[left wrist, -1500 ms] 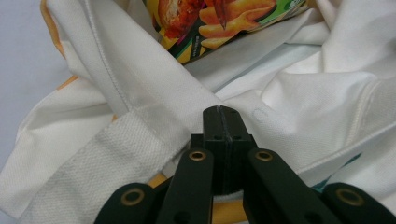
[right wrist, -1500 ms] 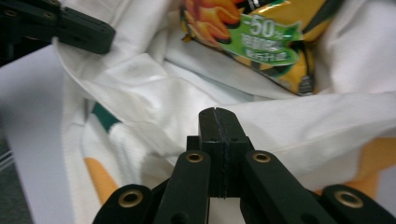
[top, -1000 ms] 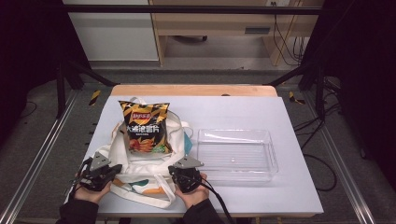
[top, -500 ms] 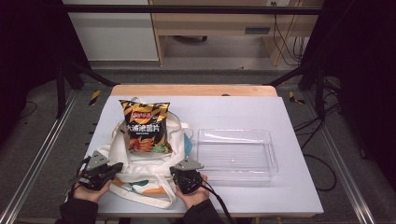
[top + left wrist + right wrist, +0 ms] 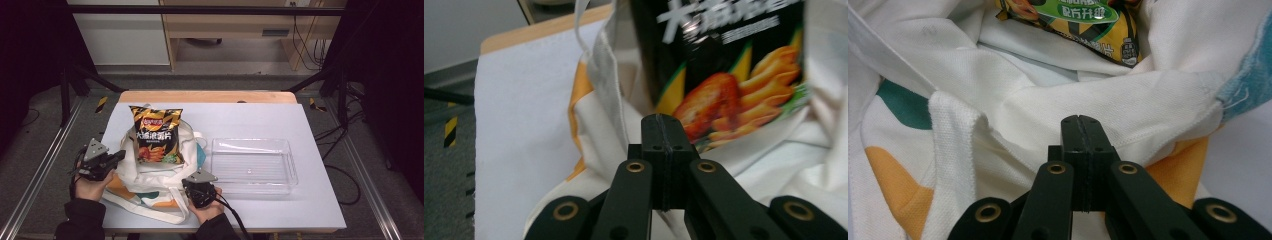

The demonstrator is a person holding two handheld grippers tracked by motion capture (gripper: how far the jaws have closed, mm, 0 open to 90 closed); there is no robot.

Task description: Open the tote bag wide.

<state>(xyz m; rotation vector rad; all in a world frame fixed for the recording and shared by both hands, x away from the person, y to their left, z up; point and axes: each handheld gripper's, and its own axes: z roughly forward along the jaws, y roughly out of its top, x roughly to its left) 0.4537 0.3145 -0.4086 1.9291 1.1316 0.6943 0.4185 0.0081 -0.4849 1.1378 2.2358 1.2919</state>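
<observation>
A black and yellow chip bag [image 5: 156,134] lies on top of a white tote bag [image 5: 150,176] with orange and teal patches, left of the table's middle. My left gripper [image 5: 119,155] is shut at the tote's left edge, pointing right at the chip bag [image 5: 729,75]. Its closed jaw tips [image 5: 662,124] hover over white fabric [image 5: 774,165], with nothing seen between them. My right gripper [image 5: 198,183] is shut at the tote's near right corner. Its jaw tips [image 5: 1081,123] rest against a folded white hem [image 5: 1128,100], below the chip bag's lower end [image 5: 1083,25].
An empty clear plastic tray [image 5: 252,165] sits right of the tote on the white table [image 5: 250,120]. A tote strap [image 5: 594,65] runs up past the left gripper. The table's wooden far edge [image 5: 205,96] and metal frame rails [image 5: 370,200] border the work area.
My left gripper has moved away from the person along the tote's left side, closer to the chip bag. The right gripper has stayed about where it was.
</observation>
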